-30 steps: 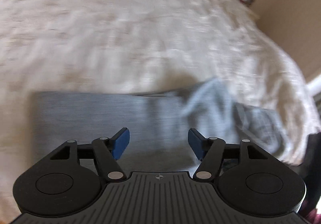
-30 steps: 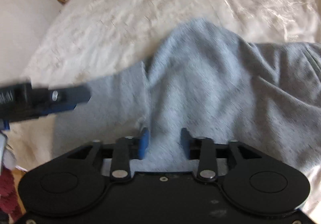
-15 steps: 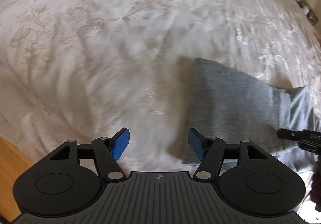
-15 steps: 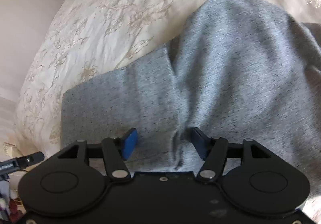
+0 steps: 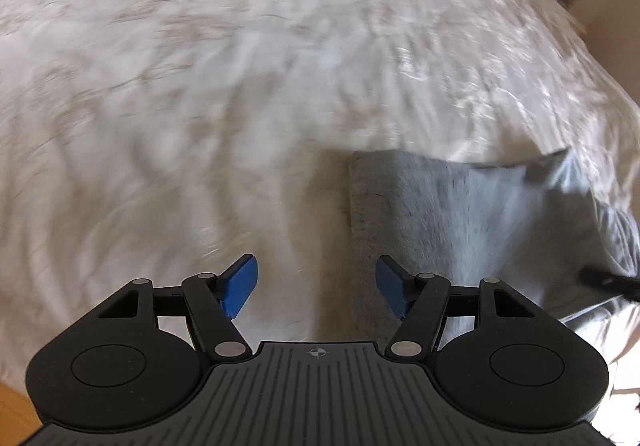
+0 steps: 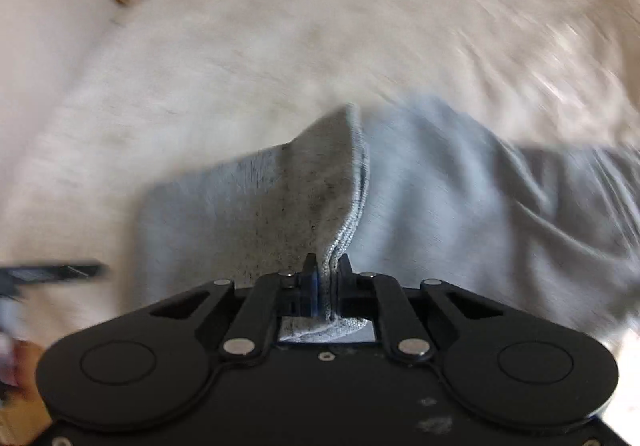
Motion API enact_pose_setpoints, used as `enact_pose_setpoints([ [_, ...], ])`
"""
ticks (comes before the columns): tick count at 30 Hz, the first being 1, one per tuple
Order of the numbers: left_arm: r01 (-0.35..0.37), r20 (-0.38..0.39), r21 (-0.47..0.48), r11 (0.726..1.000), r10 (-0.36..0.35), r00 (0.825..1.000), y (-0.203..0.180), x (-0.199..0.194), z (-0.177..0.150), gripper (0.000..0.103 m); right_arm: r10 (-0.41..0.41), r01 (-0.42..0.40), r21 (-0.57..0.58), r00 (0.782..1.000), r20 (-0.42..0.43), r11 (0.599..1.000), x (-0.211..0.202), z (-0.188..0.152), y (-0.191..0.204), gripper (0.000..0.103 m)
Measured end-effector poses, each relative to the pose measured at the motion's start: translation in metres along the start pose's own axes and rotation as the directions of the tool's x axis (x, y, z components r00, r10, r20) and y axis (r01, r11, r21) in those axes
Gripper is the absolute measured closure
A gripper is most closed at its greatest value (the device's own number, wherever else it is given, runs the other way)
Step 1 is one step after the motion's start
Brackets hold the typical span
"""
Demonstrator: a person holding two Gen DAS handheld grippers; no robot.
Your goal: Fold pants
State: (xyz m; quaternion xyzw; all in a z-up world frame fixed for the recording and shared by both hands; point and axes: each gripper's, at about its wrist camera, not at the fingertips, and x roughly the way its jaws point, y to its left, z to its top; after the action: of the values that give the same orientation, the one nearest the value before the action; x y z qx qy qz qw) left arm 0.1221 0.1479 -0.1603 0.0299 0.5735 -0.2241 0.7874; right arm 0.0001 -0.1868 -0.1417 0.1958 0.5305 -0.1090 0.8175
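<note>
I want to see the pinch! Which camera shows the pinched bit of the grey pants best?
The right wrist view: the right gripper is closing on a raised fold of the grey pants. The left wrist view shows only their flat end.

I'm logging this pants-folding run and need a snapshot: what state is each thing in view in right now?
Grey pants: partly folded on the bed, one ribbed edge pulled up.
Right gripper: jaws closing, ribbed edge of the pants pinched between them.
Left gripper: open, nothing between its jaws, above the bedspread beside the pants' end.
White bedspread: spread over the bed, lightly rumpled.
</note>
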Motion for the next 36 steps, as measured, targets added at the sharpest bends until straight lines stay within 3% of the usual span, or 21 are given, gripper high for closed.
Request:
enact_pose_setpoints([
  [6, 0.029, -0.015, 0.109, 0.994, -0.028, 0.999, -0.031, 0.023, 0.015, 0.039, -0.003, 0.003, 0.063, 1.0, -0.007, 0.998, 0.015, -0.004, -0.007, 0.092],
  [10, -0.022, -0.082, 0.166, 0.986, 0.036, 0.996, -0.036, 0.057, 0.015, 0.038, -0.063, 0.063, 0.05, 0.998, -0.012, 0.997, 0.025, -0.003, 0.002, 0.092],
  [11, -0.029, -0.11, 0.174, 0.984, 0.049, 0.993, -0.034, 0.067, 0.014, 0.034, -0.08, 0.081, 0.057, 0.997, -0.019, 0.995, 0.027, -0.004, 0.001, 0.092],
  [14, -0.016, -0.142, 0.178, 0.984, 0.041, 0.989, -0.029, 0.077, 0.015, 0.031, -0.099, 0.102, 0.088, 0.994, -0.036, 0.991, 0.03, -0.007, -0.006, 0.089],
  [17, -0.02, -0.072, 0.206, 0.978, 0.036, 0.997, -0.031, 0.055, 0.021, 0.032, -0.155, 0.157, 0.108, 0.987, -0.027, 0.982, 0.023, -0.007, -0.007, 0.077],
  [19, -0.015, -0.006, 0.209, 0.978, 0.017, 1.0, -0.03, 0.041, 0.029, 0.032, -0.222, 0.216, 0.122, 0.975, 0.035, 0.969, 0.009, -0.006, -0.001, 0.071],
  [23, -0.005, -0.021, 0.179, 0.984, 0.008, 1.0, -0.028, 0.055, 0.049, 0.032, -0.204, 0.19, 0.107, 0.968, 0.143, 0.976, -0.008, -0.001, 0.014, 0.071],
  [26, -0.032, -0.058, 0.204, 0.978, 0.045, 0.997, -0.028, 0.079, 0.061, 0.031, -0.174, 0.166, 0.074, 0.977, 0.121, 0.983, 0.005, 0.005, 0.023, 0.071],
  [29, -0.029, -0.098, 0.225, 0.974, 0.052, 0.994, -0.025, 0.092, 0.064, 0.029, -0.215, 0.211, 0.07, 0.975, 0.056, 0.975, 0.032, 0.009, 0.023, 0.071],
  [32, -0.037, -0.071, 0.27, 0.962, 0.058, 0.996, -0.03, 0.08, 0.063, 0.03, -0.254, 0.25, 0.118, 0.967, 0.015, 0.961, 0.041, 0.008, 0.018, 0.072],
  [35, 0.012, -0.027, 0.282, 0.959, -0.004, 1.0, -0.034, 0.055, 0.055, 0.03, -0.202, 0.192, 0.124, 0.976, 0.075, 0.973, 0.022, 0.003, 0.026, 0.068],
  [36, 0.045, -0.024, 0.279, 0.959, -0.04, 0.999, -0.036, 0.047, 0.05, 0.03, -0.192, 0.183, 0.11, 0.978, 0.082, 0.977, 0.018, -0.001, 0.03, 0.061],
])
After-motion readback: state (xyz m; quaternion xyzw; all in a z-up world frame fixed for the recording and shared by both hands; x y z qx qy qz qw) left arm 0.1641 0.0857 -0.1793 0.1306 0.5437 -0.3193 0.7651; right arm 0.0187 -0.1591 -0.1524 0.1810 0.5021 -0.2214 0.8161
